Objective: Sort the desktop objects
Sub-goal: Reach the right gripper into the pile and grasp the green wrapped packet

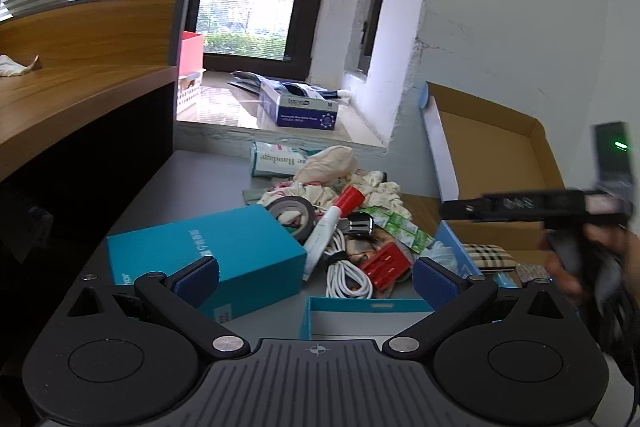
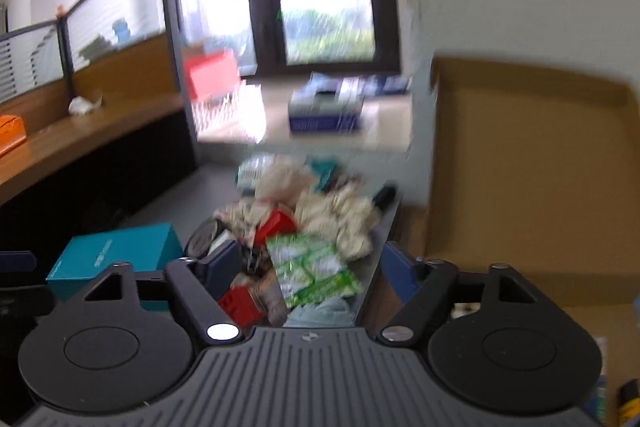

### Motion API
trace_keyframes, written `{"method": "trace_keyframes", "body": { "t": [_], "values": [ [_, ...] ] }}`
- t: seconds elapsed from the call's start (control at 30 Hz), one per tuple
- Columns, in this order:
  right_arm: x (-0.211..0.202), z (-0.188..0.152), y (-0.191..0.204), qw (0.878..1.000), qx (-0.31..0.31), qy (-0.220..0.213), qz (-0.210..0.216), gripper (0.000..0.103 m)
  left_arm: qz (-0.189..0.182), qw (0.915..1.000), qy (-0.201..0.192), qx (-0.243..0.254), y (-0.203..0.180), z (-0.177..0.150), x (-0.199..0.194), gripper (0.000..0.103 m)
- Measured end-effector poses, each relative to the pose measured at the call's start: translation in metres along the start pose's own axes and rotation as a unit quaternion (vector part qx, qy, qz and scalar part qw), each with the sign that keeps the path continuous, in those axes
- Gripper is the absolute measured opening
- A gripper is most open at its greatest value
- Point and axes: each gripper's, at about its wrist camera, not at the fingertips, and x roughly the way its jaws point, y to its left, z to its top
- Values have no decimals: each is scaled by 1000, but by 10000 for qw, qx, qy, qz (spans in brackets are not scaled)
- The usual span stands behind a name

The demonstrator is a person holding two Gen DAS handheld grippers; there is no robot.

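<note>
— Left wrist view? 
— Low over the grey desk (image 1: pixel 192 179), facing the window, close to the clutter pile (image 1: pixel 344 227).
— Right?
— Similar heading, blurred; apparently shares pile (image 2: pixel 304 247) and teal box (image 2: pixel 120 251).

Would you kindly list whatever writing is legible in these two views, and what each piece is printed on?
"Bandage": upside down on the white packet behind the pile.
Blue box on the windowsill: white print, too small to read.
Teal box: pale characters on top, too blurred to read.
Right wrist view: everything is motion-blurred, nothing legible.
</note>
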Motion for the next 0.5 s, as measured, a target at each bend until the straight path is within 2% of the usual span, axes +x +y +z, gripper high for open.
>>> {"method": "trace_keyframes", "body": {
  "t": [0.07, 0.23, 0.43, 0.5],
  "values": [
    [18, 2, -15, 9991, 355, 185, 125, 61, 61, 10000, -5, 25, 0, 0, 3, 103],
    [50, -2, -40, 9935, 1026, 408, 262, 61, 168, 9998, 43, -109, 7, 2, 13, 103],
    [81, -14, -66, 9773, 1895, 846, 420, 61, 232, 9995, 81, -174, 11, 3, 19, 103],
    [85, -17, -70, 9735, 2040, 885, 526, 49, 282, 9993, 114, -196, 13, 3, 21, 103]
  ]
}}
